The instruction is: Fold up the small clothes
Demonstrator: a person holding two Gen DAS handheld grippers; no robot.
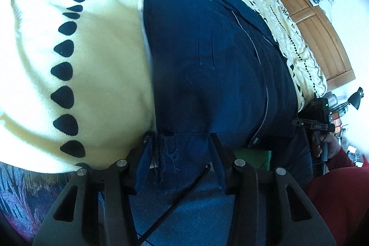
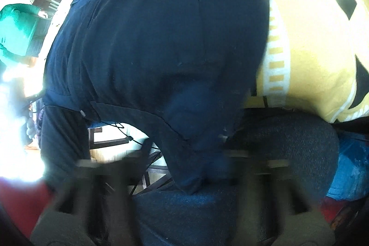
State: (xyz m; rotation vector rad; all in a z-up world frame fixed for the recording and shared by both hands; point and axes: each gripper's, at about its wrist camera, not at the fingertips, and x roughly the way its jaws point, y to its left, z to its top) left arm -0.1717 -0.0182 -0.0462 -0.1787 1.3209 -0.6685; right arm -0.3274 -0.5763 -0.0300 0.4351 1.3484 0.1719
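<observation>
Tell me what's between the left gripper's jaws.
The navy garment's frayed hem edge hangs between the left gripper's spread jaws, shown in the left wrist view.

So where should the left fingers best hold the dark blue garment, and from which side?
Grip the dark blue garment at its near hem corner, coming from the bed's near edge. There the cloth hangs free over the edge, so both fingers can probably close around it; farther in it lies flat on the cream blanket.

Left gripper [image 1: 182,144]: fingers spread apart, the navy garment [image 1: 207,57] lying between them. Right gripper [image 2: 184,160]: motion-blurred; jaw position indeterminate.
</observation>
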